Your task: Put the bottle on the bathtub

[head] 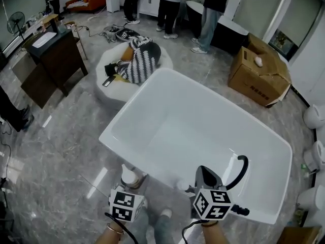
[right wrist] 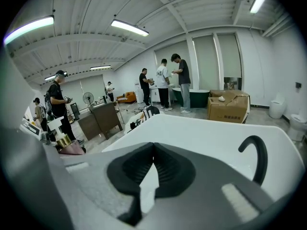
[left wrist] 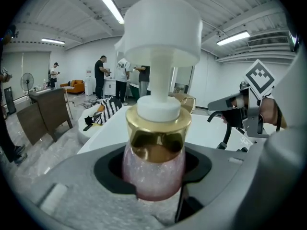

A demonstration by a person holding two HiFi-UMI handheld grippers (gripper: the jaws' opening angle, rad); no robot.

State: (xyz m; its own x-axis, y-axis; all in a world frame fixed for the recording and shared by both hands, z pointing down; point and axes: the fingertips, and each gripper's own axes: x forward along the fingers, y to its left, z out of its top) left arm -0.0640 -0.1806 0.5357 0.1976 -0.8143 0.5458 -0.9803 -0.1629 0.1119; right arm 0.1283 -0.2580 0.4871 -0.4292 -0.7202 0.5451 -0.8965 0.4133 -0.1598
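A pump bottle with a pink glittery body, gold collar and white pump head stands upright between the jaws of my left gripper, which is shut on it. In the head view the bottle and left gripper hang just outside the near left rim of the white bathtub. My right gripper is over the tub's near rim, close to a black curved faucet. Its jaws are shut with nothing between them. The bottle also shows at the far left of the right gripper view.
A white beanbag with a striped cloth lies beyond the tub. A dark desk is at the left and a cardboard box at the right. Several people stand at the back. Toilets line the right wall.
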